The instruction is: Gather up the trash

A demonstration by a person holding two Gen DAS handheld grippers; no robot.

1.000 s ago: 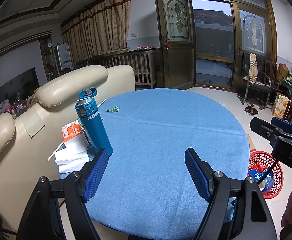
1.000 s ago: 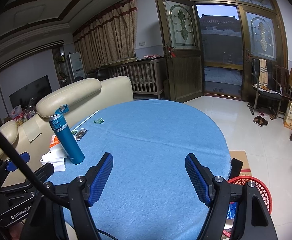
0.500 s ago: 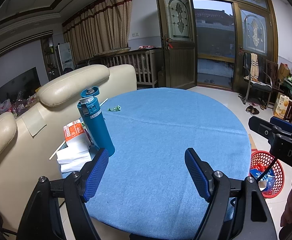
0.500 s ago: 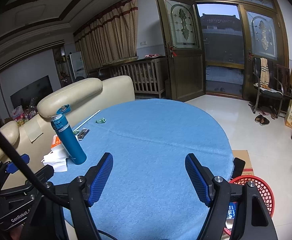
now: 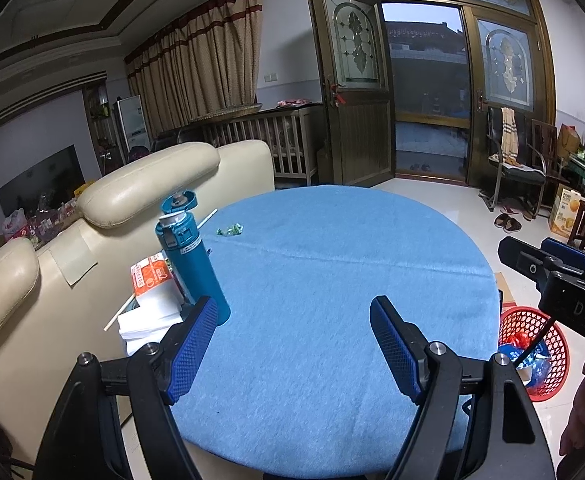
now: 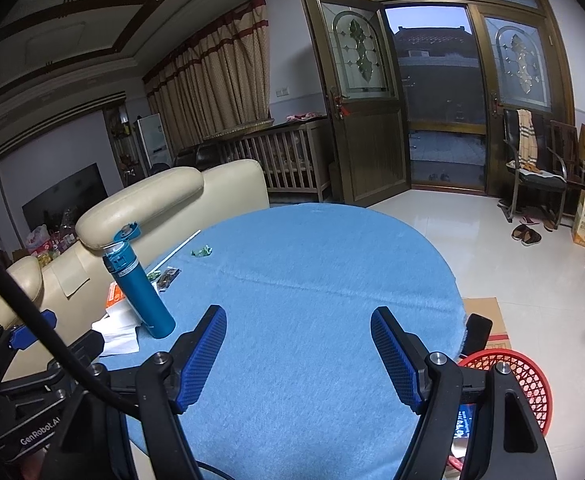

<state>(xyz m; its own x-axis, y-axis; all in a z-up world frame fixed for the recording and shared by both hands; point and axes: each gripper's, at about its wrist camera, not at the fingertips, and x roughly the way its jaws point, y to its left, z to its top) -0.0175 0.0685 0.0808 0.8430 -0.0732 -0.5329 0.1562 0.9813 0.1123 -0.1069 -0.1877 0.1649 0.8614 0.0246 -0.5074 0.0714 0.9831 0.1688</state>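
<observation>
A small green crumpled wrapper [image 5: 230,230] lies on the far left part of the round blue table [image 5: 332,280]; it also shows in the right wrist view [image 6: 201,251]. A dark wrapper [image 6: 166,275] lies on the table behind the teal bottle [image 6: 138,280]. A red trash basket [image 5: 532,350] with litter in it stands on the floor right of the table, also in the right wrist view [image 6: 512,376]. My left gripper [image 5: 294,350] is open and empty over the near table edge. My right gripper [image 6: 298,354] is open and empty, to its right.
The teal bottle [image 5: 192,264] stands upright with its lid flipped open beside an orange-and-white tissue pack [image 5: 148,280] and white papers [image 5: 148,324]. A white straw [image 6: 176,250] lies near the left edge. A cream sofa [image 5: 92,220] flanks the table's left. Chairs [image 5: 512,168] stand far right.
Both grippers have drawn back a little and drifted left; the table and bottle have shifted slightly right in view. Both stay open and empty.
</observation>
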